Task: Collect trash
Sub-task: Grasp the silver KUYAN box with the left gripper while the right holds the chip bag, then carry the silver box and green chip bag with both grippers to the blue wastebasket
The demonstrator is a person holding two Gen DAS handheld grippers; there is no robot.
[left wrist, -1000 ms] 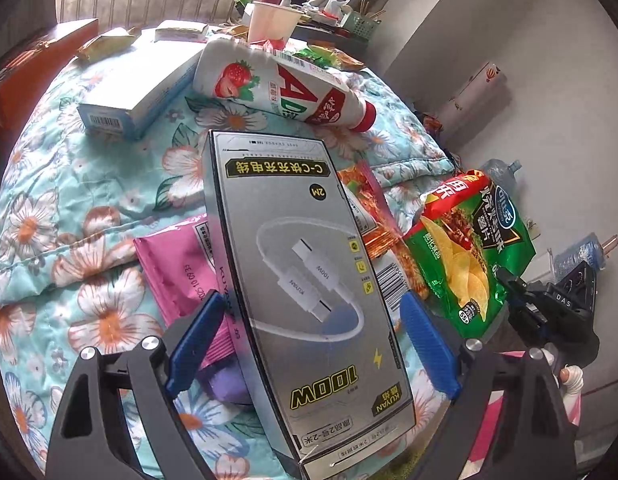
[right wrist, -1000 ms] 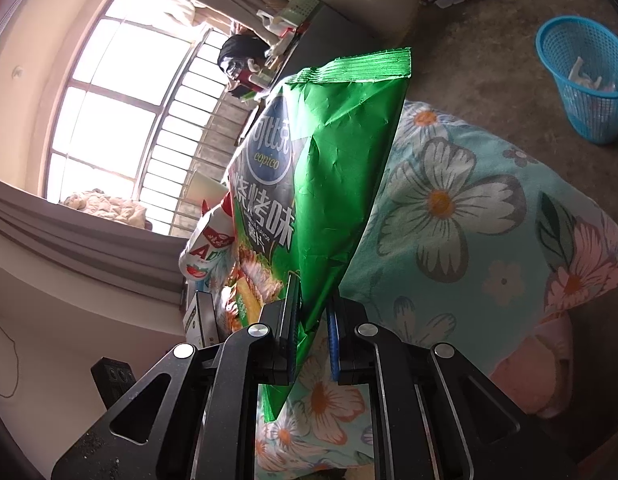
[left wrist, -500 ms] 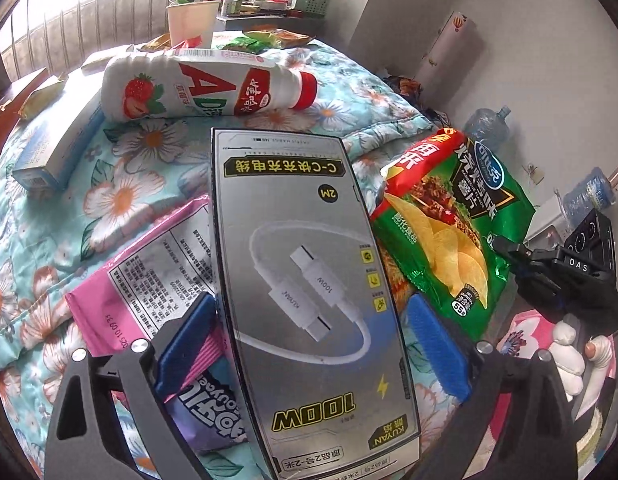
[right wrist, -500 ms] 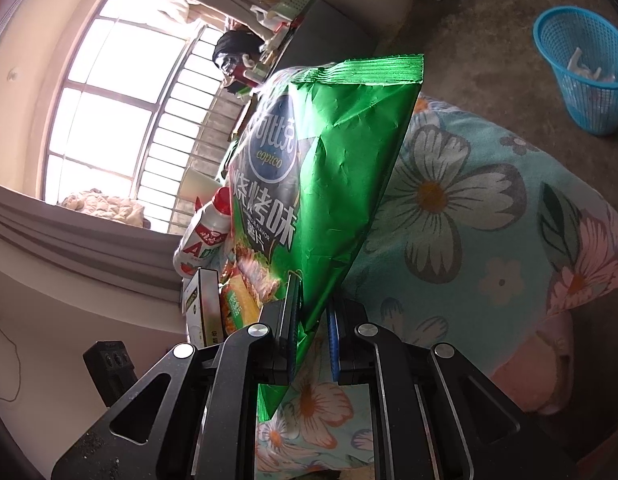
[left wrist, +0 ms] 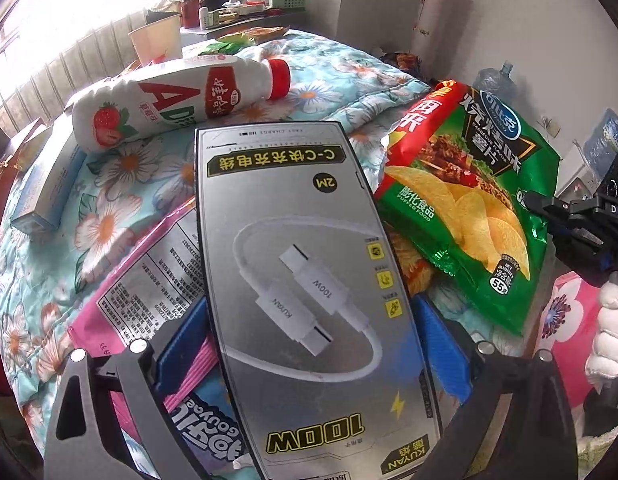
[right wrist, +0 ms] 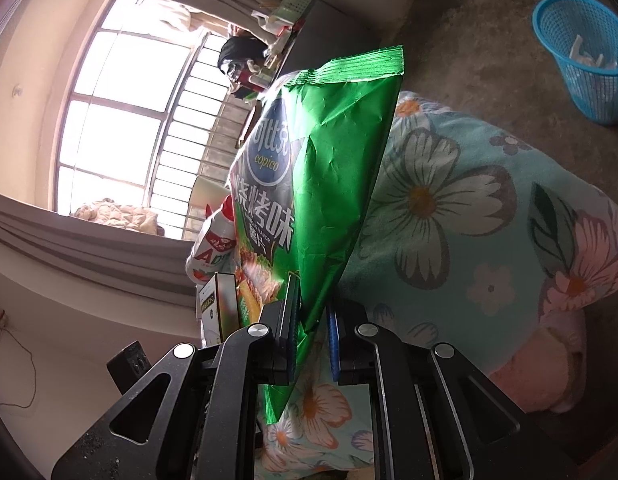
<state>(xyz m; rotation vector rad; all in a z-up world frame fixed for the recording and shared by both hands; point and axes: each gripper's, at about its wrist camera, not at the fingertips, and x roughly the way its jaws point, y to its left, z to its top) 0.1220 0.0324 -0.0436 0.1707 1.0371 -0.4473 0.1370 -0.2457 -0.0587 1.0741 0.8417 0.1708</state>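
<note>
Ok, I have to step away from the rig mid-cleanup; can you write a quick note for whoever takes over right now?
Right gripper: shut on the green chip bag, lifted beside the bed.
Left gripper: fingers just opened wide, straddling the grey cable box; not gripped.
On the quilt: milk bottle, pink wrapper, blue-white box, paper cup.
Blue basket stands on the floor.
Left: bin the bag, close on the box, clear the rest.

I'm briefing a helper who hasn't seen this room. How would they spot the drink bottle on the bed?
Find the floral quilt covering the bed. Beyond the grey cable box lies the drink bottle on its side. Alone among flat packets and boxes, it is round and white, with a red cap and a strawberry picture.
</note>
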